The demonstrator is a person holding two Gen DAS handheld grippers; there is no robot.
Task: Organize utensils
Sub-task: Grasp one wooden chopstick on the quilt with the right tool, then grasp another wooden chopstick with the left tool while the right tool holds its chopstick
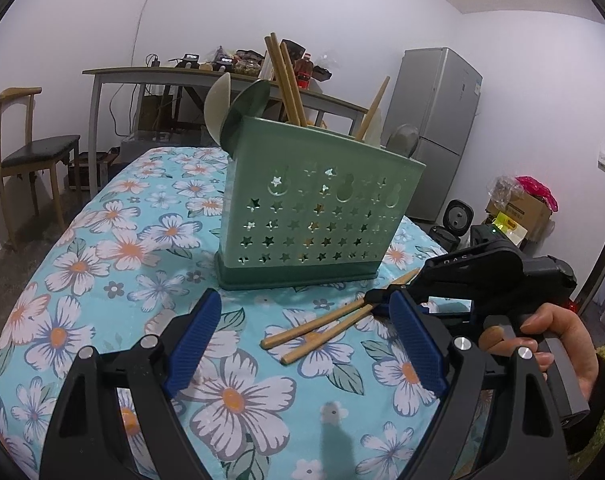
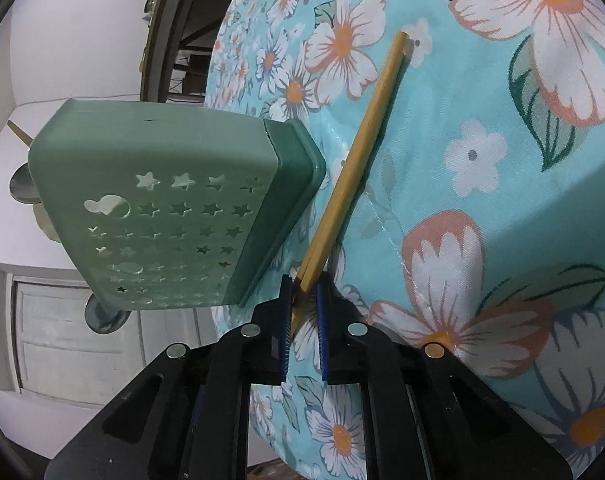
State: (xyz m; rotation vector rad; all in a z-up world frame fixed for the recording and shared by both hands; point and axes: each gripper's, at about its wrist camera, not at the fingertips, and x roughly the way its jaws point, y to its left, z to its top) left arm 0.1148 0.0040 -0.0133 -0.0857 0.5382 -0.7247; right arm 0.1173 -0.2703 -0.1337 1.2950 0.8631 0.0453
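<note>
Chopsticks [image 2: 358,160] pinched at their tips by rolled right tongs [image 2: 304,292]

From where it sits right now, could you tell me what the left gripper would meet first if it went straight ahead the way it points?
Probably the floral tablecloth, since the open left gripper tilts downward; if it cleared that, the green utensil holder. Depth is unclear.
</note>
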